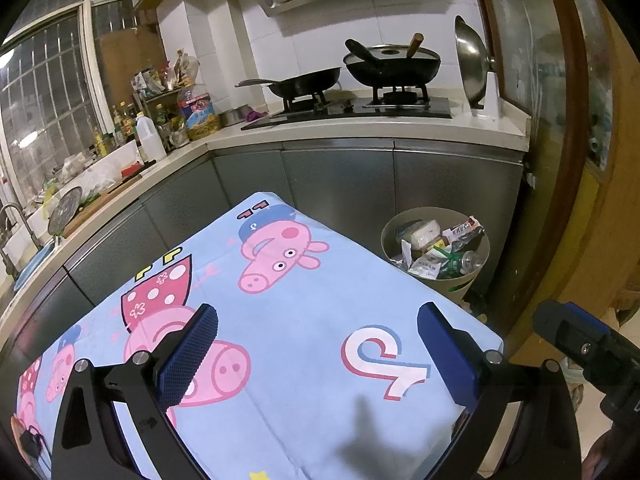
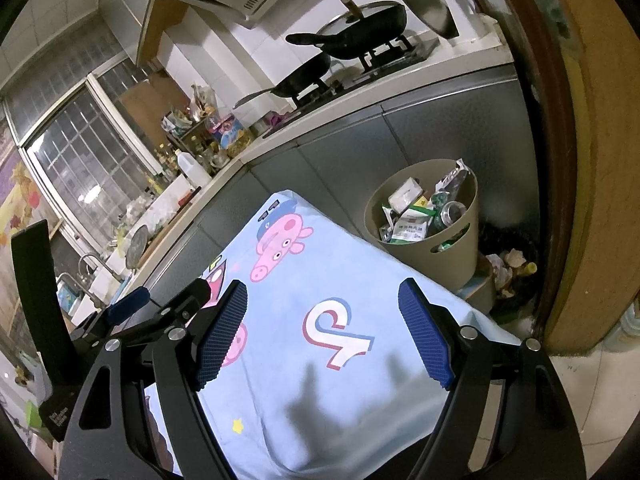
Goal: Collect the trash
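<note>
Hovering over cloth [image 1: 304, 312], left gripper [image 1: 318, 354] and right gripper [image 2: 322, 330] both wide open, nothing between pads. Trash heaped in bin [image 2: 472, 220] beside table's far corner; cloth bare, so collecting looks finished, grippers parked clear.

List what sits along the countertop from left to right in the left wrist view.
White plastic jug → big oil bottle → shallow black pan → black wok → upright steel lid.
</note>
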Demonstrator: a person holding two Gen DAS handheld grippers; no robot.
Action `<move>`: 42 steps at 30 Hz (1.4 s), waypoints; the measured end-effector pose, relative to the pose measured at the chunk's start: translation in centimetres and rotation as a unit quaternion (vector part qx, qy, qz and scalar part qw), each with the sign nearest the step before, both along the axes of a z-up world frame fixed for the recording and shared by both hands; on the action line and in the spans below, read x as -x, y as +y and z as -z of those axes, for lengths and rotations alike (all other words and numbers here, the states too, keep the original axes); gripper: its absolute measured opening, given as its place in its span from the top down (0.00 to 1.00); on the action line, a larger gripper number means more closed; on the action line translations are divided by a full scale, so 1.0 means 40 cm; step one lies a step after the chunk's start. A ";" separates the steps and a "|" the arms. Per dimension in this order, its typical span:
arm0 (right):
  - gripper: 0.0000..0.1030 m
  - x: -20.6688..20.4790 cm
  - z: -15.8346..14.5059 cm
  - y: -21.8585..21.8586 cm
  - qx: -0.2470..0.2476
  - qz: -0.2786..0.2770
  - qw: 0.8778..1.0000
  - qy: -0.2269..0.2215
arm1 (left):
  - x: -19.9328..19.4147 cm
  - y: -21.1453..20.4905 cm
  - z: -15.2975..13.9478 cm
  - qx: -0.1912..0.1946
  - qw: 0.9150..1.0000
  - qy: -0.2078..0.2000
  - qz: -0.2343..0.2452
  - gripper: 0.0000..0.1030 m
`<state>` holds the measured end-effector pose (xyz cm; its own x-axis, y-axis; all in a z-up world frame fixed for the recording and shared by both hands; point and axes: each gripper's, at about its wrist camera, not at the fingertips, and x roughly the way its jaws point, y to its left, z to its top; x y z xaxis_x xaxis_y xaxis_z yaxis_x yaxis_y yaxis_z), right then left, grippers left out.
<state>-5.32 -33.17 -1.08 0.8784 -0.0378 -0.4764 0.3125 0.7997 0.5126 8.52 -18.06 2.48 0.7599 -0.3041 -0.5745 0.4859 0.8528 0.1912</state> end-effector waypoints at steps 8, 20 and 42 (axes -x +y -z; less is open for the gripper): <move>0.25 0.014 -0.032 0.024 0.034 0.005 0.999 -0.013 | 0.008 0.024 -0.039 0.016 1.000 -0.014 -0.010 0.03; 0.25 0.035 -0.084 0.063 0.078 0.006 0.996 -0.037 | 0.043 0.086 -0.119 0.066 0.996 -0.065 -0.020 0.03; 0.18 0.035 -0.103 0.073 0.087 0.007 0.995 -0.049 | 0.072 0.115 -0.152 0.089 0.991 -0.098 -0.019 0.03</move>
<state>-6.71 -30.25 3.06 0.9191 -0.1249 -0.3737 0.2796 0.8750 0.3953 5.66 -13.47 8.57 0.8640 -0.3565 -0.3556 0.4215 0.8984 0.1236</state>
